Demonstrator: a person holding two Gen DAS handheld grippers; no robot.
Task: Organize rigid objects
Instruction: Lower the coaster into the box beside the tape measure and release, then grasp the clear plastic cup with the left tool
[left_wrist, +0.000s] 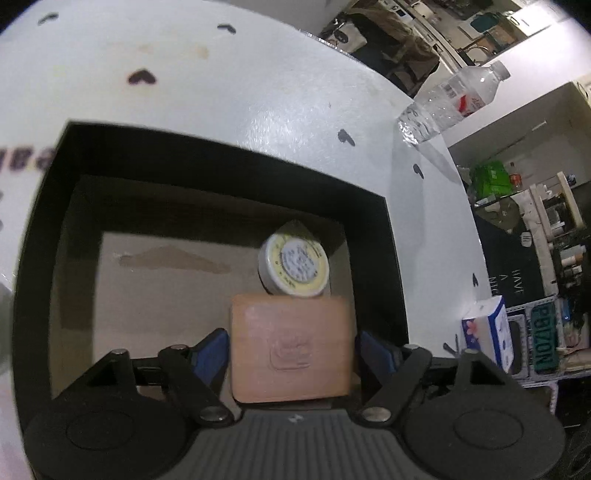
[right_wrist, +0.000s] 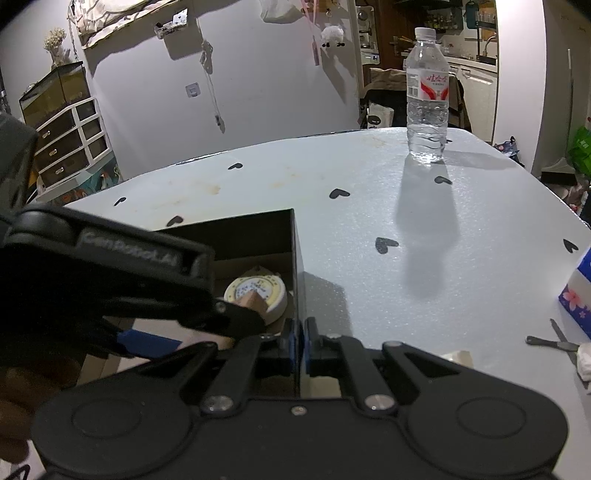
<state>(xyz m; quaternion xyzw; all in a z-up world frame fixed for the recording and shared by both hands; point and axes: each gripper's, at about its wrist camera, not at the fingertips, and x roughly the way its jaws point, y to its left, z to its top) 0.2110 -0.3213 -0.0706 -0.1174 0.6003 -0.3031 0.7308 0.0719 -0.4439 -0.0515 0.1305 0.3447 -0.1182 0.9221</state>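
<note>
The left tool (left_wrist: 291, 343) hung inside the black box (left_wrist: 391, 258), pointing steeply down, with a tan block (left_wrist: 291, 354) between its blue pads (left_wrist: 212, 350). The jaws stood wide, and a thin gap showed between each pad and the block's sides, so the block looked released, not squeezed; it seemed to rest on the box's cardboard floor. That fits a drop-off: the block was probably set close to the box's right wall to sit beside the round tin (left_wrist: 293, 264) and leave the rest of the floor free. The tin lay just beyond the block, touching or nearly touching its far edge, tilted against the box's far right corner with its yellow-rimmed label facing up. The right tool (right_wrist: 303, 341) was closed on the box's right wall (right_wrist: 297, 258), one pad inside and one outside the thin panel, most likely to steady the light box while the other tool worked within it. In the right wrist view the left tool (right_wrist: 240, 317) reached into the box from the left, with only a corner of the block (right_wrist: 253, 301) showing in front of the tin (right_wrist: 258, 293). Outside the box, on the white surface (right_wrist: 369, 221) printed with hearts, a water bottle (right_wrist: 426, 96) stood well beyond the box's far corner, and a tissue pack (right_wrist: 576, 295) lay far to the box's right.
</note>
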